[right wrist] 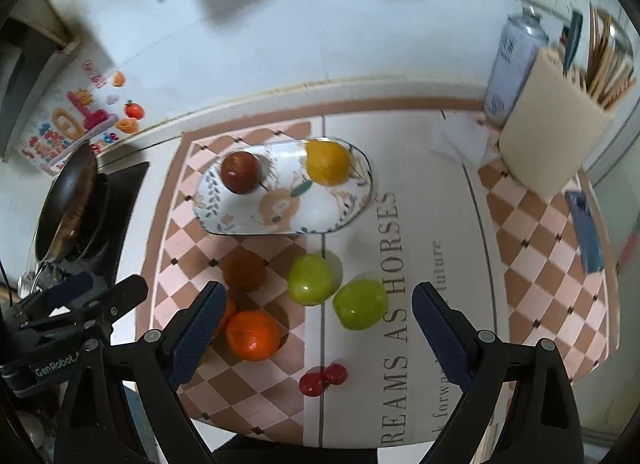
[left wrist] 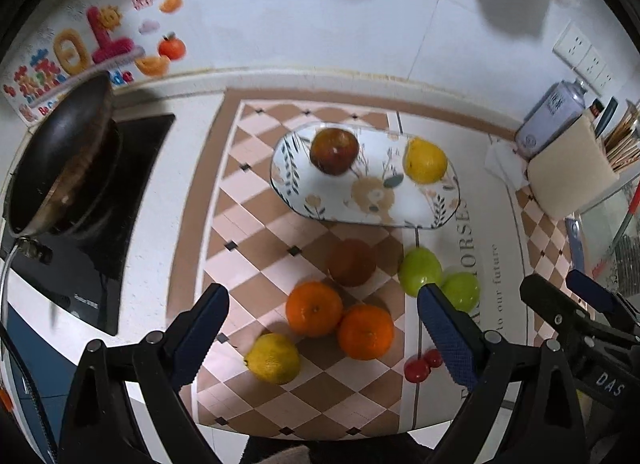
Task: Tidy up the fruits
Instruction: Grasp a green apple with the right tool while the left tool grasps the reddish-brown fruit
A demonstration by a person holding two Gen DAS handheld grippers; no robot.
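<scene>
Left wrist view: our left gripper (left wrist: 320, 328) hung wide open over two oranges (left wrist: 314, 308), one lemon (left wrist: 273, 358) and two green apples (left wrist: 419, 271). Right wrist view: our right gripper (right wrist: 316, 328) gaped empty too; the plate (right wrist: 236, 219) held one red apple (right wrist: 241, 172) and one lemon.

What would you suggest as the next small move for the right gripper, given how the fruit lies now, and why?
Probably lower the right gripper onto the nearer green apple. Its jaws stand open and empty, with that apple lying almost between them on the mat. The plate holds only a red apple and a lemon, so bare room remains for it.
</scene>
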